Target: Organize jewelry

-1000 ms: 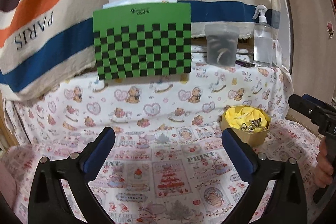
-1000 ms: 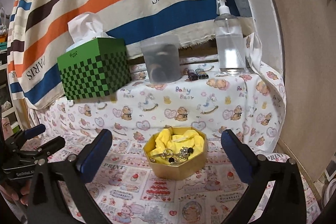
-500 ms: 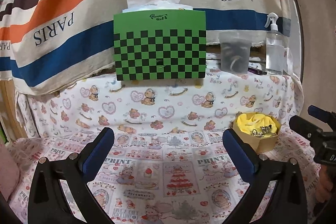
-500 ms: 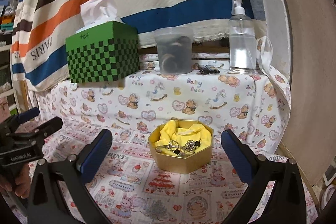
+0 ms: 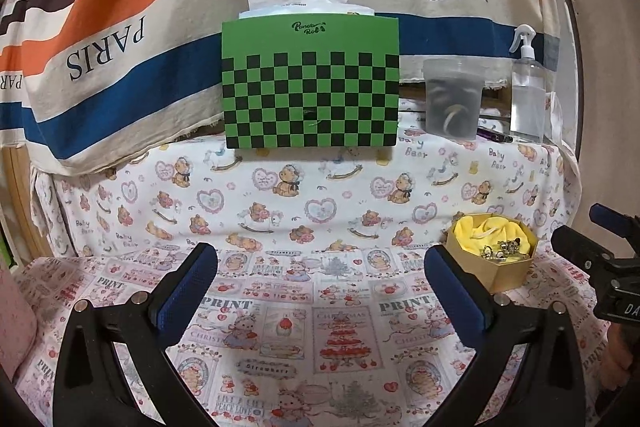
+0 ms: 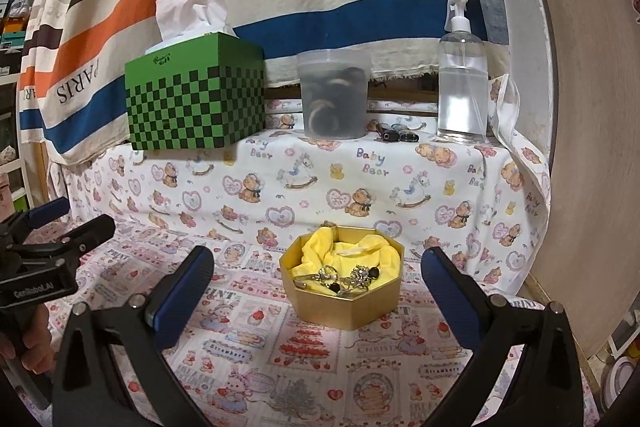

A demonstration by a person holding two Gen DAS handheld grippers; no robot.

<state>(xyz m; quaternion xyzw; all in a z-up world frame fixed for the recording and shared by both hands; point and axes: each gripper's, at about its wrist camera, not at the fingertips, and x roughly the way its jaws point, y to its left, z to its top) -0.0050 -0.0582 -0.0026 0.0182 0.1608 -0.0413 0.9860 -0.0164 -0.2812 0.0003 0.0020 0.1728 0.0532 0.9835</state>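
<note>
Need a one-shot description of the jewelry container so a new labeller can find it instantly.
Start at the tall green-and-black checkered tissue box on the raised shelf, then drop to the lower cartoon-print cloth in front and to its right. There sits a low gold hexagonal box lined with yellow fabric, with metal jewelry pieces heaped inside. It is the only open-topped container on the lower level; the frosted plastic tub and clear spray bottle stand up on the shelf.

The right hand-held gripper (image 6: 318,269) hangs wide open above the printed cloth (image 6: 248,347), a gold box (image 6: 342,307) between its blue pads (image 6: 182,291). Inside, jewelry (image 6: 344,277) lies on yellow fabric (image 6: 316,255). On the shelf behind stand a green checked tissue box (image 6: 196,99), a cloudy plastic tub (image 6: 334,95) and a spray bottle (image 6: 462,79). The left hand-held gripper (image 6: 86,219) shows at the left edge
</note>
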